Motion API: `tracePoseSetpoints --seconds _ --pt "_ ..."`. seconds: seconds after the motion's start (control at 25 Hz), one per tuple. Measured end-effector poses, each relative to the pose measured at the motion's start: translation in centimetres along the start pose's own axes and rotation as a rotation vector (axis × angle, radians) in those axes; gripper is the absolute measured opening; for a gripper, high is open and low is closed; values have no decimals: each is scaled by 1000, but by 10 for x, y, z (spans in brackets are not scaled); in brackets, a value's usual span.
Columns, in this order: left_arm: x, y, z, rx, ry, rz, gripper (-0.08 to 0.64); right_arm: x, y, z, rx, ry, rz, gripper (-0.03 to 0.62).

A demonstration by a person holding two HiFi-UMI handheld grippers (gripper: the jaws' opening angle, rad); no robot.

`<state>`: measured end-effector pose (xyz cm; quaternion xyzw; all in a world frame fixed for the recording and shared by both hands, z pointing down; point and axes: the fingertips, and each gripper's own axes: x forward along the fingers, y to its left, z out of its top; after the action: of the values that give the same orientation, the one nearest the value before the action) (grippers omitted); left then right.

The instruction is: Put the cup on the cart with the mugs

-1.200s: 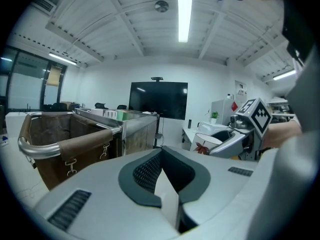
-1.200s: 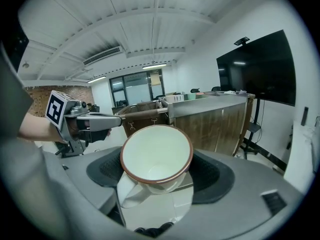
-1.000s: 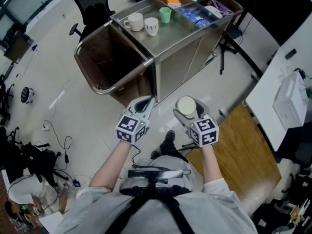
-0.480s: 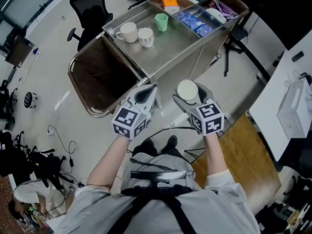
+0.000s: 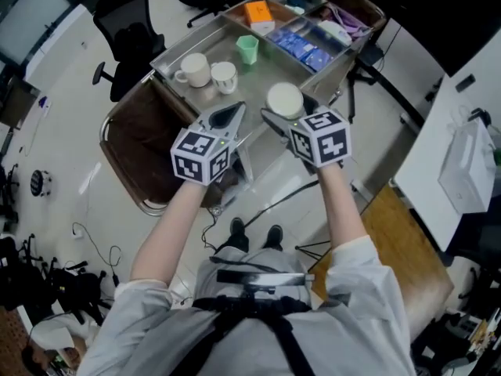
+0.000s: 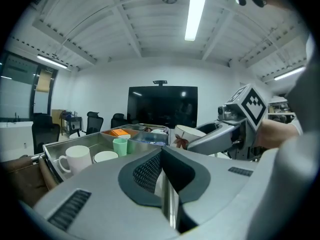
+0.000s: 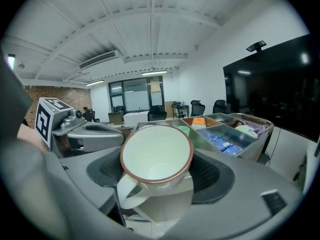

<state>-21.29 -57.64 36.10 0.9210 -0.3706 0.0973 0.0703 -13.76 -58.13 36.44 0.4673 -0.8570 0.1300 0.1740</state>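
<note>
Cup body mostly hidden in right tongs; left tongs closed.

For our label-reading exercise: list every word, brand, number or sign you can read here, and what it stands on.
Nothing can be read as words or numbers.
Left marker cube and right marker cube: black-and-white square patterns, no lettering.
Blue packets and orange box in the cart: print too small to read.
</note>
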Motion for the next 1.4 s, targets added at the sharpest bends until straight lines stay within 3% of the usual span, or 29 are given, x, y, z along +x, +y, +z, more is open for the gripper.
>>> tracePoseSetpoints --seconds 0.32,0.64,0.92,1.24,1.4 --pt "43 55 2 -53 15 46 2 80 -43 29 38 36 -46 402" --pt "65 91 0 -84 35 78 2 149 -64 33 16 155 -28 400" --pt "68 101 -4 -102 32 86 2 179 -77 22 35 235 -41 400" --pt "66 101 -2 -107 22 83 2 199 -70 14 49 265 11 402" --pt "63 102 -2 -106 21 85 2 203 -78 1 46 305 -29 402"
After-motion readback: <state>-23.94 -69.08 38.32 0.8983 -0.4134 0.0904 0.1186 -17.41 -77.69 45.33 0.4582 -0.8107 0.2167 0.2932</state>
